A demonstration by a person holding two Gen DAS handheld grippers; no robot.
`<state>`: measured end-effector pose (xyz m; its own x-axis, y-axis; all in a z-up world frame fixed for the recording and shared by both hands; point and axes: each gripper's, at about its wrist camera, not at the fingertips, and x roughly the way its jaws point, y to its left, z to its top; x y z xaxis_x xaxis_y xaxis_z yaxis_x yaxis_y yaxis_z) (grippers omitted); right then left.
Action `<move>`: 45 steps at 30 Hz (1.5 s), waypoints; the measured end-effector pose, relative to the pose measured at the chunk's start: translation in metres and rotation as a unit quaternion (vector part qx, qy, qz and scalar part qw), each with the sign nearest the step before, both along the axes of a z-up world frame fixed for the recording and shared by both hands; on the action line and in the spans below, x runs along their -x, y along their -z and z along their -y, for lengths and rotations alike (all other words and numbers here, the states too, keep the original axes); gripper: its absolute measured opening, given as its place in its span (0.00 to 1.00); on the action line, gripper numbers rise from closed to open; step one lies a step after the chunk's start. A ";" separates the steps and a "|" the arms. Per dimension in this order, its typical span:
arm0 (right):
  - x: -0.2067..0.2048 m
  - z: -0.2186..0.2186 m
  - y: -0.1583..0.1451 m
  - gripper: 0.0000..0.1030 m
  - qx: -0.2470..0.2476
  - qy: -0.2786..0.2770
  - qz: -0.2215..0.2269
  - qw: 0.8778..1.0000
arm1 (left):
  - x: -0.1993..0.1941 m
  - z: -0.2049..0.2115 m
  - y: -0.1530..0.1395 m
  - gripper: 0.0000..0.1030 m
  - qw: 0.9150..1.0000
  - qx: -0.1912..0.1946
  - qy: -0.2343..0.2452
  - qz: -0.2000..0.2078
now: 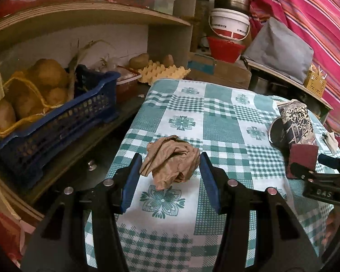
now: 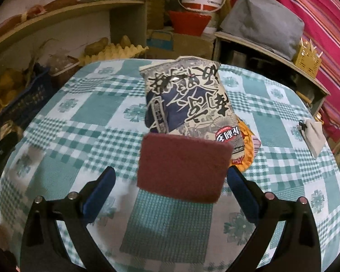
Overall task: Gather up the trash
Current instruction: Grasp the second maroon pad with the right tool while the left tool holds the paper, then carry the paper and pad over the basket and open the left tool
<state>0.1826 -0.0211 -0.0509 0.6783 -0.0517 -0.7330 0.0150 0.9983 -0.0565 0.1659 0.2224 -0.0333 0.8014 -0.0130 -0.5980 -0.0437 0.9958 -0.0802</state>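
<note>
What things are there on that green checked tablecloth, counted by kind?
Crumpled brown paper: 1
Snack wrappers: 2, the printed bag and the orange wrapper under it
Maroon scouring pad: 1
Small white pouch: 1
Total: 5

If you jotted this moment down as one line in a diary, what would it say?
left fingers: either side of crumpled brown paper, on tablecloth | right fingers: flanking red pad | printed bag: behind pad

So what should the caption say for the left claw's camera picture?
Left claw open around a crumpled brown paper on the checked tablecloth.
</note>
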 end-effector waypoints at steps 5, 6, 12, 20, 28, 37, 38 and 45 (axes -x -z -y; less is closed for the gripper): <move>-0.009 0.002 0.008 0.93 0.013 0.008 -0.014 1.000 | -0.003 0.004 -0.001 0.49 1.000 -0.007 0.000 0.001; -0.010 0.003 0.009 0.93 0.010 0.008 -0.016 1.000 | -0.004 0.006 -0.001 0.49 1.000 -0.008 0.001 0.001; -0.010 0.015 0.010 0.88 -0.002 0.008 -0.014 1.000 | -0.005 0.016 -0.003 0.49 1.000 -0.015 0.007 0.002; 0.001 0.029 0.001 0.83 -0.023 -0.003 -0.006 1.000 | -0.004 0.028 -0.010 0.49 1.000 -0.016 0.010 0.007; 0.022 0.070 -0.024 0.83 -0.025 0.009 0.022 0.999 | -0.001 0.063 -0.027 0.49 0.999 -0.014 0.033 0.024; 0.039 0.135 -0.047 0.83 -0.040 0.028 0.054 0.997 | 0.004 0.112 -0.044 0.49 0.997 -0.005 0.065 0.040; 0.041 0.140 -0.048 0.83 -0.038 0.029 0.055 0.997 | 0.005 0.117 -0.045 0.49 0.997 -0.003 0.069 0.041; 0.057 0.188 -0.054 0.83 -0.023 0.046 0.061 0.997 | 0.002 0.161 -0.055 0.49 0.994 0.011 0.097 0.047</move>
